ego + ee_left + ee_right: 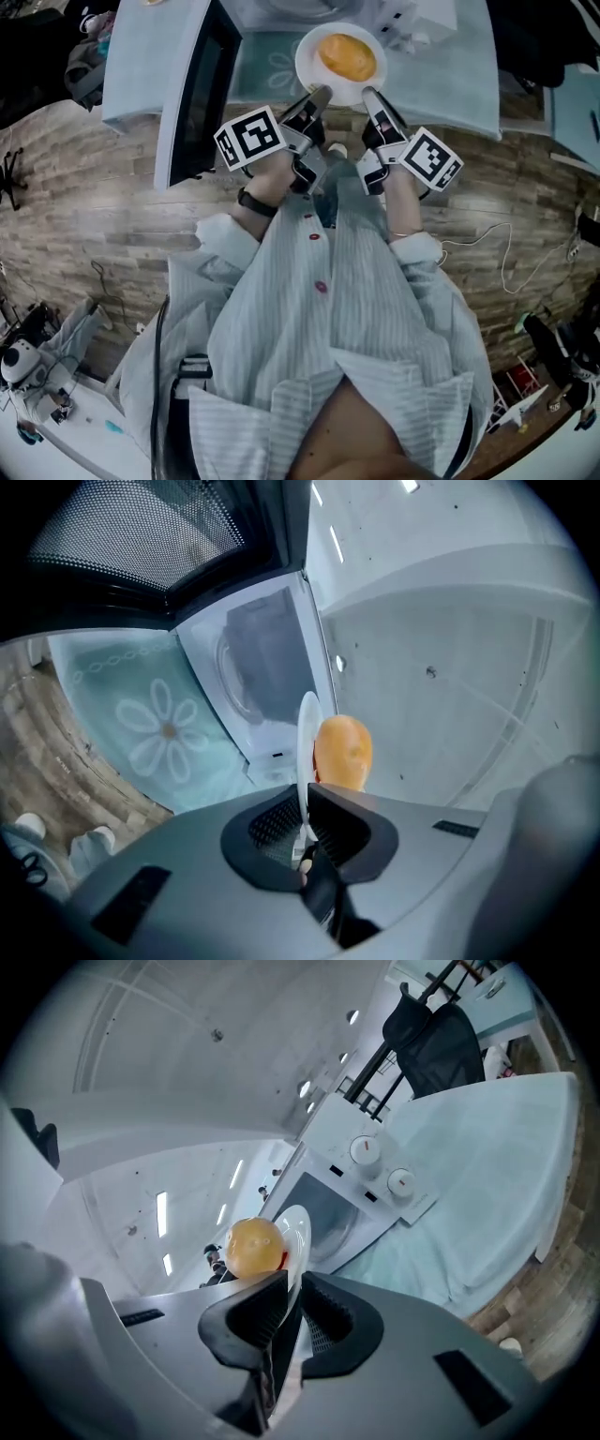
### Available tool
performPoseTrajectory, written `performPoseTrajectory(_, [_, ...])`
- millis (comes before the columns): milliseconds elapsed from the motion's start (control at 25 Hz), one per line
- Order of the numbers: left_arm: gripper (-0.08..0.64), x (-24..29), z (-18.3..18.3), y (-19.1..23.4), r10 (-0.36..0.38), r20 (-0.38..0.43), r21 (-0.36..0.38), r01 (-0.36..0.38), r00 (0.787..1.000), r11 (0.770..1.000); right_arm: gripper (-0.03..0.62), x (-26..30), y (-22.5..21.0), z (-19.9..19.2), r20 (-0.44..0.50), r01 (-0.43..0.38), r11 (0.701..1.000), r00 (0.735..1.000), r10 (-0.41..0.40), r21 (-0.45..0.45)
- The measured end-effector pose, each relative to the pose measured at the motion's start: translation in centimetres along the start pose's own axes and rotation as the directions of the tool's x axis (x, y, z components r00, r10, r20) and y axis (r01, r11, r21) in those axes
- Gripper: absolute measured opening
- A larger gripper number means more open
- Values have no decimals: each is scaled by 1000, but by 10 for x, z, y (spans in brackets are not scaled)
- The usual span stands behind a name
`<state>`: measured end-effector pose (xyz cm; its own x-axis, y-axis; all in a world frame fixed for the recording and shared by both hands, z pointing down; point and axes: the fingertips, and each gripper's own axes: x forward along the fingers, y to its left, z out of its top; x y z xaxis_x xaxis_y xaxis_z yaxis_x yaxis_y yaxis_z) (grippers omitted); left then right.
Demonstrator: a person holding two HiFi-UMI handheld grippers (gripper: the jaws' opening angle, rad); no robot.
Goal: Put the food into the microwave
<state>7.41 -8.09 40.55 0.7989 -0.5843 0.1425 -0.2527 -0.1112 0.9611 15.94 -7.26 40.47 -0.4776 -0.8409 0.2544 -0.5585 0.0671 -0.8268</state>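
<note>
A white plate (309, 58) carrying a round orange bun (347, 56) hangs in the air in front of the white microwave (281, 11). The microwave door (195, 98) stands swung open to the left. My left gripper (319, 96) is shut on the plate's near left rim, my right gripper (370, 96) on its near right rim. In the left gripper view the plate (307, 747) is edge-on between the pads of that gripper (305, 822), with the bun (343, 752) beside it and the open cavity (262, 667) beyond. In the right gripper view the plate (296, 1237) and bun (253, 1246) sit just past that gripper (292, 1312).
The microwave stands on a table under a pale teal cloth (459, 84) with a flower print (161, 728). Two control knobs (366, 1152) show on the microwave's front. A dark garment hangs on a rack (436, 1040) behind. The floor (94, 216) is wood plank with cables.
</note>
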Motion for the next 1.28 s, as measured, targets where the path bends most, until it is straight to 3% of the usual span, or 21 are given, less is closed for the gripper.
performPoseTrajectory(360, [22,22,15,3,54,141,-41,-49,989,998,61,28,-10,25,-143,-67,998,988,64,-18])
performPoseTrajectory(600, [21,17,16,8,82,208,-72,-69,975,995,61,35,-9,21,-221,-104,994,971,95,-30])
performPoseTrajectory(800, [23,42,12,12,116,221,-87,-99,968,991,61,39,-30,37,-255,-112,994,961,106,-11])
performPoseTrajectory(1280, [21,43,34,19,134,223,-110,-112,966,988,61,64,-27,38,-276,-99,995,956,97,6])
